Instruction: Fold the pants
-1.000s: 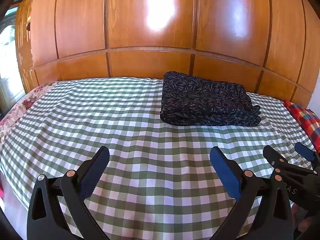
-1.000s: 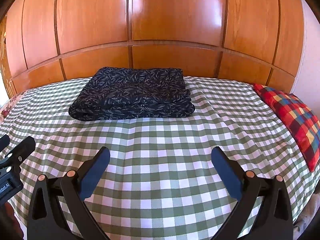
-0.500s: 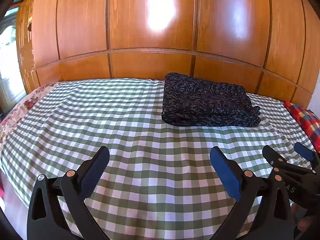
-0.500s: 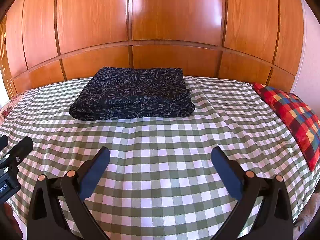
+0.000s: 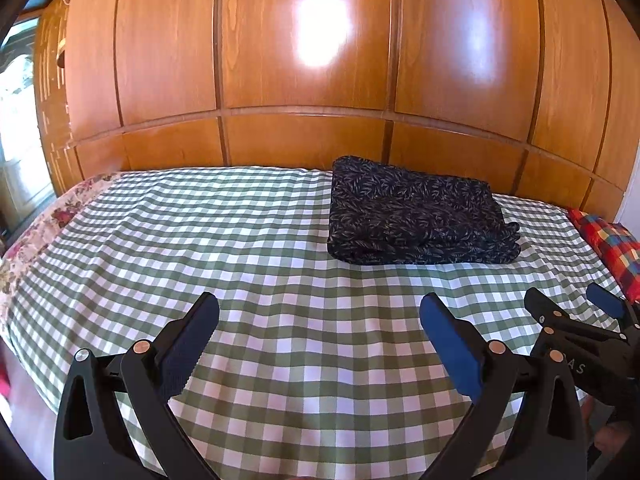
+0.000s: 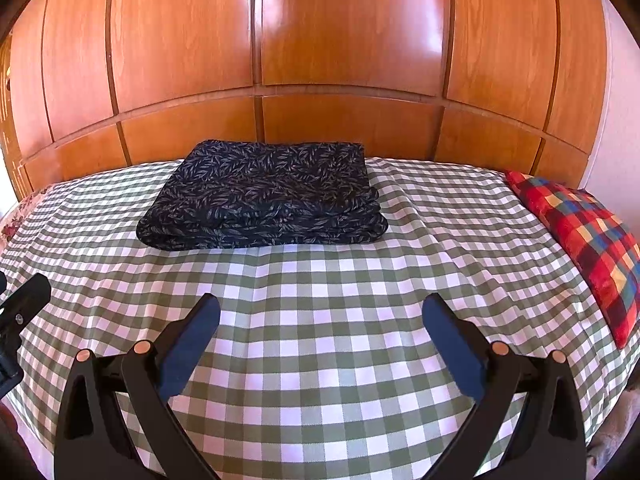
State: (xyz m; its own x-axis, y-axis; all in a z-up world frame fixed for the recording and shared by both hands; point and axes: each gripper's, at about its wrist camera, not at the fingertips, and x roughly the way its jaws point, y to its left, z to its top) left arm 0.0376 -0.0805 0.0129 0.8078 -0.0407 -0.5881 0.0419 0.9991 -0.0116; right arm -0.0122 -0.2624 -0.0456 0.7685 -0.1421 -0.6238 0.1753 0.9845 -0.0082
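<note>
Pants (image 6: 262,196) lie folded in a stack on the bed (image 6: 320,300) near the headboard; folding seems finished. I hold left claw (image 5: 320,344) and right claw (image 6: 320,344) wide, empty.

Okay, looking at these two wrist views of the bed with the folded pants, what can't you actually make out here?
- Underside and inner layers of the folded pants: covered by their own top layer in both views.
- Red plaid pillow: cut off by the frame edge in the left wrist view.
- Right gripper: partly out of frame in the left wrist view.
- Left gripper handle and the hand holding it: below the frame.
- Window scene: overexposed.
</note>
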